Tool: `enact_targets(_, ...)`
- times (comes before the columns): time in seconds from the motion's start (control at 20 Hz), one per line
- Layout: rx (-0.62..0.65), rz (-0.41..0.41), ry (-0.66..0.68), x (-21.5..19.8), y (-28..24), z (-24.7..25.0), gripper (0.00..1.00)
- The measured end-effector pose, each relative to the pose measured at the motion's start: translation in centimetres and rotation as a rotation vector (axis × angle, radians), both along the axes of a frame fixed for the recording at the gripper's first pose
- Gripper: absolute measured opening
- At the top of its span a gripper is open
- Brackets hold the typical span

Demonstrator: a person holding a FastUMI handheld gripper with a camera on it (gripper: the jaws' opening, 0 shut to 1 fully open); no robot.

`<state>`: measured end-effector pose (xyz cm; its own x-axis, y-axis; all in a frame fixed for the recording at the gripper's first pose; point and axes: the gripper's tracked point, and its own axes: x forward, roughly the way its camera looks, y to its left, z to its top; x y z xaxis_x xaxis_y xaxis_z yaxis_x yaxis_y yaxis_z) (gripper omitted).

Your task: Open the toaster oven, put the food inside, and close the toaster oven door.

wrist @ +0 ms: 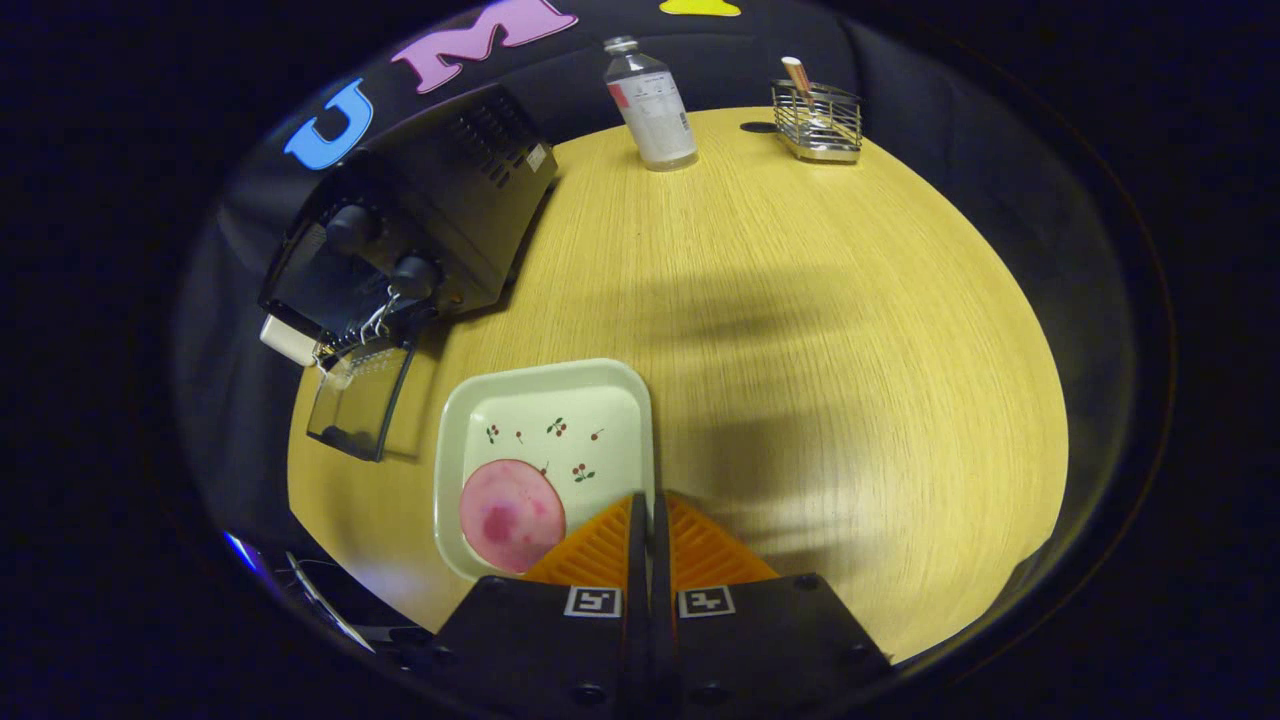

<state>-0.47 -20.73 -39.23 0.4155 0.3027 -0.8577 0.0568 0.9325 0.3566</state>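
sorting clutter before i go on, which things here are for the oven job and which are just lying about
For the job:
toaster oven, door already down
pink food on the tray
gripper, fingers together, nothing held

Lying about:
bottle
wire basket with sticks

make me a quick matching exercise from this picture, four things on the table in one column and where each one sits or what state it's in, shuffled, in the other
Things:
1. toaster oven
2. pink food slice
3. bottle
4. gripper

States:
A. fingers together, holding nothing
B. door hanging open
C. lying on the square plate
D. standing upright beside the wire rack

Pairs: 1-B, 2-C, 3-D, 4-A
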Motion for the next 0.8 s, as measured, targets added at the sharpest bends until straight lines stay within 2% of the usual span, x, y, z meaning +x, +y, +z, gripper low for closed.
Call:
enact_targets(0.15, 0.107, -0.081, 0.026, 0.1, 0.1, -0.1, 0.06)
enact_targets(0.3, 0.265, -0.212, 0.096, -0.6, 0.7, 0.0, 0.06)
enact_targets(0.45, 0.373, -0.339, 0.095, -0.2, 0.1, 1.5, 0.06)
enact_targets(0.8, 0.500, -0.512, 0.041, 0.1, -2.2, 5.0, 0.06)
